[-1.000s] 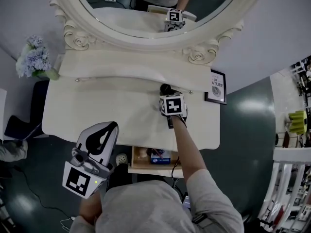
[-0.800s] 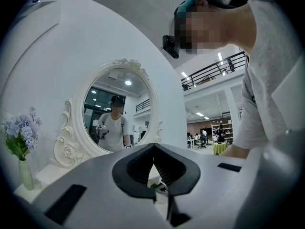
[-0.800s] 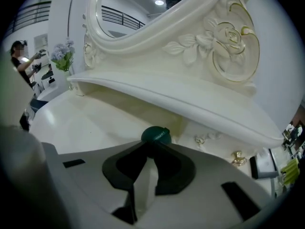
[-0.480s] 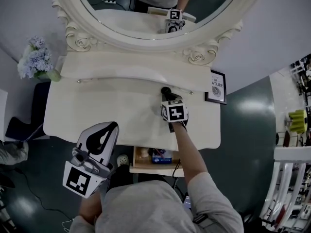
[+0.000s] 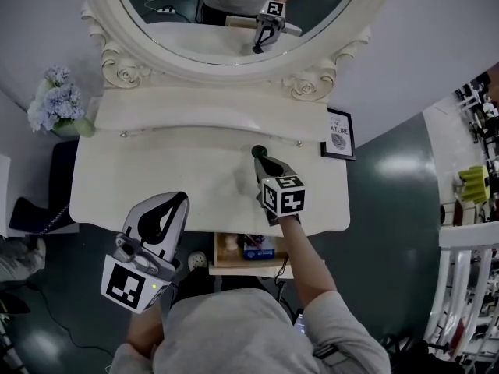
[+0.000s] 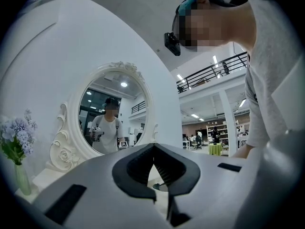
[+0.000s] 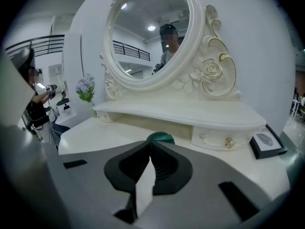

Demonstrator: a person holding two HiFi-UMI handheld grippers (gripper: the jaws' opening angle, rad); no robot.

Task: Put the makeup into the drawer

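Observation:
A small round dark-green makeup compact (image 5: 258, 152) is pinched at the tips of my right gripper (image 5: 261, 160), lifted off the white vanity top (image 5: 156, 178). In the right gripper view the compact (image 7: 160, 138) peeks out just past the right gripper (image 7: 151, 143), whose jaws are shut on it. The open drawer (image 5: 228, 265) juts out under the table's front edge, below the right hand, with a blue item and other things inside. My left gripper (image 5: 180, 200) hangs off the front of the table, left of the drawer, jaws together and empty, as the left gripper (image 6: 153, 152) also shows in its own view.
An ornate oval mirror (image 5: 210, 49) stands on a raised shelf (image 5: 210, 107) at the back. A vase of pale blue flowers (image 5: 53, 104) sits at the far left, a black framed picture (image 5: 337, 133) at the far right. A small knobbed drawer (image 7: 217, 139) is under the shelf.
The right gripper has closed on the green compact, lifted it off the table and drawn it back toward the front edge. The left gripper has stayed put.

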